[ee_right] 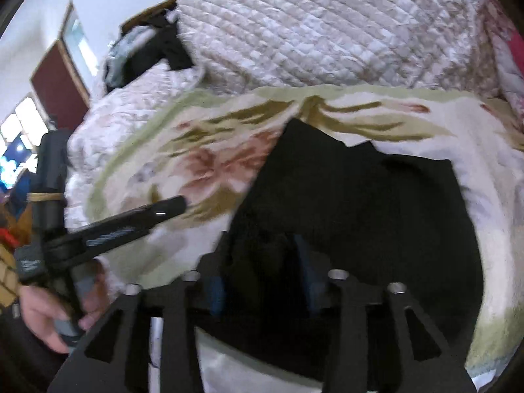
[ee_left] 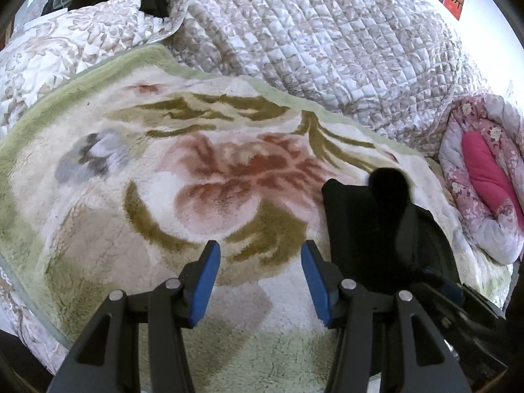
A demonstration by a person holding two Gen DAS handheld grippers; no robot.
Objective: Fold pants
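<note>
Pants (ee_right: pixel 353 203) bunched, long axis unclear

The left gripper (ee_left: pixel 260 276) hangs over a plush floral blanket (ee_left: pixel 157 177), its blue-padded jaws apart with only the blanket's pile showing between them. Just right of the right-hand finger lie the black pants (ee_left: pixel 366 226), bunched into a dark heap. Another dark tool at the lower right edge, probably the other gripper, is too cropped to read. Beyond the blanket rises a quilted bedspread (ee_left: pixel 327 39). A pink floral quilt (ee_left: pixel 484 177) sits at the far right.
</note>
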